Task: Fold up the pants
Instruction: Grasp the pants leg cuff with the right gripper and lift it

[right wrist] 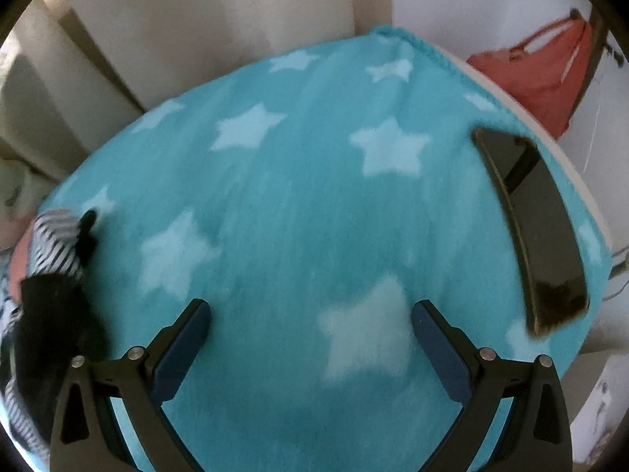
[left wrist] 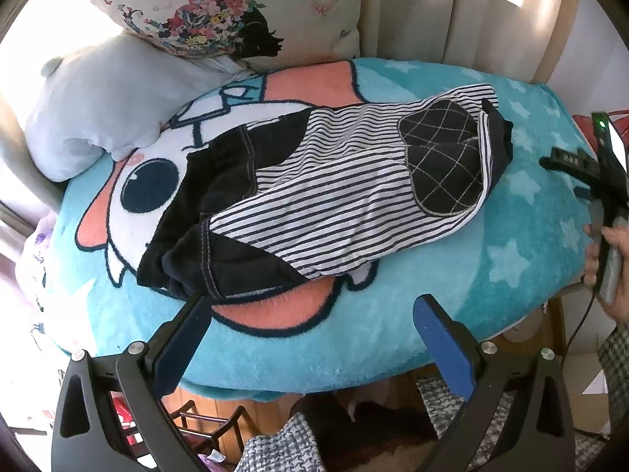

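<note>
The pants (left wrist: 326, 192) are black-and-white striped with black cuffs and a quilted black patch. They lie bunched on a turquoise cartoon blanket (left wrist: 491, 212). My left gripper (left wrist: 314, 306) is open and empty, hovering just in front of the pants' near black cuff. My right gripper (right wrist: 310, 310) is open and empty above the starred blanket (right wrist: 298, 181), with the pants' edge (right wrist: 55, 251) at its far left. In the left wrist view the right gripper (left wrist: 582, 173) is held by a hand at the right edge.
A floral pillow (left wrist: 220, 11) and a pale plush cushion (left wrist: 102, 98) sit behind the pants. A black phone (right wrist: 530, 228) lies on the blanket's right side. A red bag (right wrist: 542, 74) hangs beyond the edge. Cream upholstery (right wrist: 196, 19) backs the surface.
</note>
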### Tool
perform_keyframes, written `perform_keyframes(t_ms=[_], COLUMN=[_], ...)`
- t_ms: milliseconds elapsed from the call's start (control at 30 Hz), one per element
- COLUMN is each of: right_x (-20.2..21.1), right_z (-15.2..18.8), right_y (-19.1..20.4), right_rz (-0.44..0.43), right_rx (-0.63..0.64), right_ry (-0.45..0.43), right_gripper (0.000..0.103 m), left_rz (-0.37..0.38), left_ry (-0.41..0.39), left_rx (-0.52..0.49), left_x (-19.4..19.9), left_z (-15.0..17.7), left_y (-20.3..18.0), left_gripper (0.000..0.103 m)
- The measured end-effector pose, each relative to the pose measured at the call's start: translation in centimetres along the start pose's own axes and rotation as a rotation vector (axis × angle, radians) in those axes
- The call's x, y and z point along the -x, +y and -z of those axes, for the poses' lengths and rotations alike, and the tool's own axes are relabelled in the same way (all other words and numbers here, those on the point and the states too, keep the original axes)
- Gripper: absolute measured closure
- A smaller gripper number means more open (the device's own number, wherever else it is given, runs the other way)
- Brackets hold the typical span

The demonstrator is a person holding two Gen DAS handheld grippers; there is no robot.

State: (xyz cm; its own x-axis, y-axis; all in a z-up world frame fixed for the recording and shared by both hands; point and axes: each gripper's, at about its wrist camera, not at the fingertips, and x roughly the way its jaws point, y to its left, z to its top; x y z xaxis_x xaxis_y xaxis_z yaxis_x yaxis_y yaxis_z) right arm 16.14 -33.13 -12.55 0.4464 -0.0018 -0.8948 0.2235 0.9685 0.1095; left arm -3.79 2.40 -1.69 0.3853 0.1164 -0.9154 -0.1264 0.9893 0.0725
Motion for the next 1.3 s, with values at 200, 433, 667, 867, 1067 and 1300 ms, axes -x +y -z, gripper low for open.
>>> perform_keyframes(t_ms=[200, 433, 667, 867, 1067, 1300], right_x=[2.0, 2.2, 1.5, 3.4, 7.7, 9.4], right_z=[3.7, 4.3, 3.6, 3.1, 2.9, 2.4], right_y=[0.1, 0.8, 1.2, 1.8, 6.8, 14.2], right_rz=[-0.073, -0.043, -0.027, -0.016, -0.207, -0.245], right_rx=[-0.016, 0.008, 0.068, 0.038, 0.12, 0.249], right_ry=[-0.016, -0.01, 0.026, 0.02, -0.051, -0.067], right_gripper=[0.0, 0.0, 0.0, 0.009, 0.01, 0.01], left_rz=[0.011, 0.01, -0.006, -0.017, -0.012, -0.014], left_ry=[-0.003, -0.068, -0.106, -0.085, -0.062, -0.048], left_rx=[0.016, 0.039, 0.058, 0.079, 0.114, 0.146], left_x=[-0.1, 0.9, 1.8, 1.4, 0.9, 0.7], left_z=[-0.1, -0.3, -0.5, -0.1, 0.2, 0.9], left_y=[-0.1, 0.1, 1.1, 2.2, 3.4, 4.6], left_gripper=[0.001, 0.003, 0.004, 0.004, 0.004, 0.004])
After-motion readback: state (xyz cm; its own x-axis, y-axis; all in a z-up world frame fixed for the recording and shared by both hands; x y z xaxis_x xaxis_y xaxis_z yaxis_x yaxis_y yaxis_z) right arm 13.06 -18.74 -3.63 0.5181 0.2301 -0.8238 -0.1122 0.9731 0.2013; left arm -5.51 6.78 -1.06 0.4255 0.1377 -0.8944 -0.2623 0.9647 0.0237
